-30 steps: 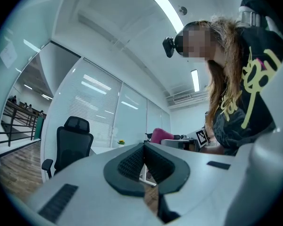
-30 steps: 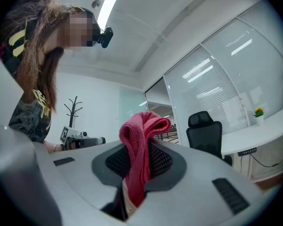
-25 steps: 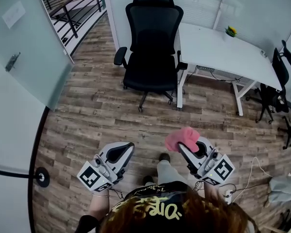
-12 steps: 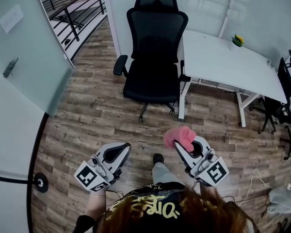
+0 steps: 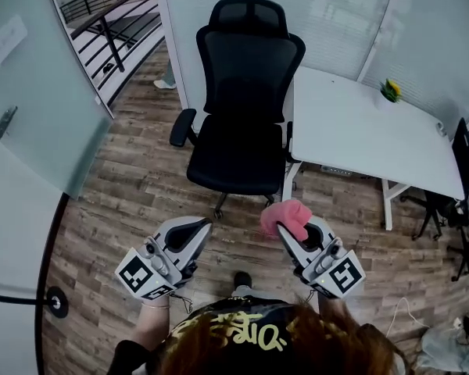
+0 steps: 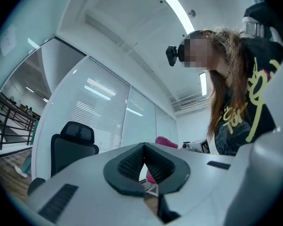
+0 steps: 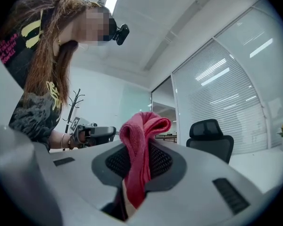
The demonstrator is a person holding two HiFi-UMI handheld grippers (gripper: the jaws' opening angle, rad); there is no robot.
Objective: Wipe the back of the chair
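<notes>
Right tool clamps a pink cloth, which bunches up above its jaws. Beside it, the left tool has its jaws pressed together on nothing. Both hover over the wood floor, apart from the black office chair, which stands beside the white counter with its seat turned toward them. Compared with 1 second ago, the chair sits nearer the tools.

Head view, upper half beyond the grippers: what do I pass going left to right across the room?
Glass door → black office chair → white desk → second dark chair at the right edge.
</notes>
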